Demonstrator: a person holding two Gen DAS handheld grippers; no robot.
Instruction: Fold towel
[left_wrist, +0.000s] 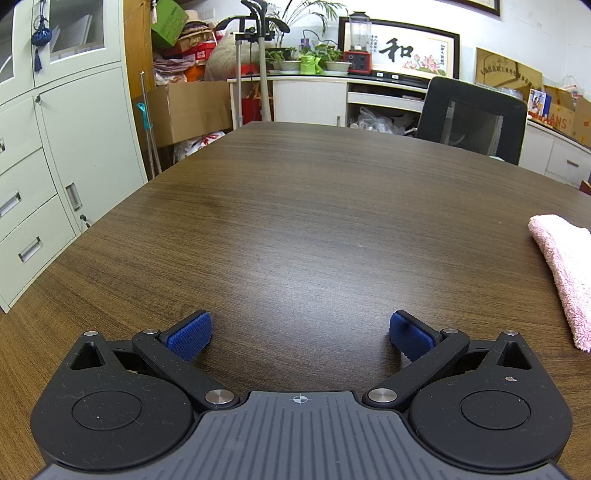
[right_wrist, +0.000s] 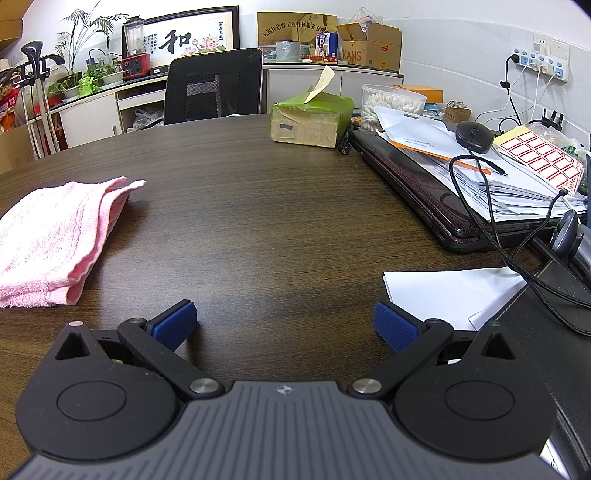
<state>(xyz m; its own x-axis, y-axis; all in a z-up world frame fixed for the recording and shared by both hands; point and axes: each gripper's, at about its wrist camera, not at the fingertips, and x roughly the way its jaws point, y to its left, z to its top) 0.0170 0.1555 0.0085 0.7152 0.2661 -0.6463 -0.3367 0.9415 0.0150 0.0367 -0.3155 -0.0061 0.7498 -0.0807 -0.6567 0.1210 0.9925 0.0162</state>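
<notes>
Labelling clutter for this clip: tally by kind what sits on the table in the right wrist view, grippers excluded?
Pink towel: 1
Green tissue box: 1
Laptop: 1
Computer mouse: 1
Clear tub of cotton swabs: 1
Loose white sheet: 1
Paper stack on the laptop: 1, sheets uncountable
Total: 7

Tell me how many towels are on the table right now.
1. A single pink towel lies folded on the dark wooden table, between the two open grippers, left of the right gripper. None other shows.
</notes>
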